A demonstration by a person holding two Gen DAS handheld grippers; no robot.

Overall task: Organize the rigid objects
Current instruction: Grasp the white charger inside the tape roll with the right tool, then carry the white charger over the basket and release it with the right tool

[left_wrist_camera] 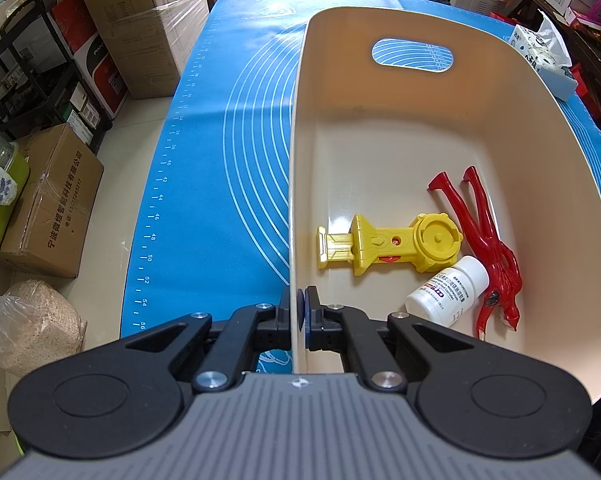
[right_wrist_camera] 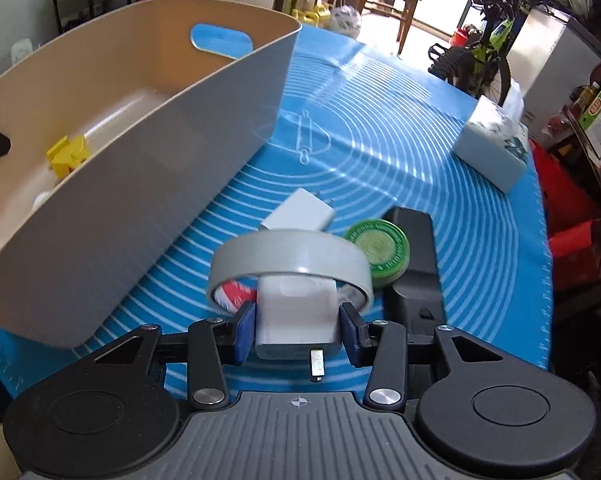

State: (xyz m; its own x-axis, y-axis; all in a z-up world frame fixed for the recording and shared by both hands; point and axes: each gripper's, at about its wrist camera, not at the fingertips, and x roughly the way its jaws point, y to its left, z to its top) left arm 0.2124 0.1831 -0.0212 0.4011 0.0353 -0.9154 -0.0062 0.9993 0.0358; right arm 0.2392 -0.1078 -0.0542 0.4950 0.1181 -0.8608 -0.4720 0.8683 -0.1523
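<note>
My left gripper is shut on the near left wall of the cream bin. Inside the bin lie a yellow toy launcher, a red figure and a white pill bottle. In the right wrist view the bin stands at the left on the blue mat. My right gripper has its blue pads against both sides of a white charger plug, prongs towards the camera. A grey tape ring leans just beyond it.
On the mat past the ring lie a second white charger, a green round tin and a black remote-like device. A tissue box sits at the far right. Cardboard boxes crowd the floor on the left.
</note>
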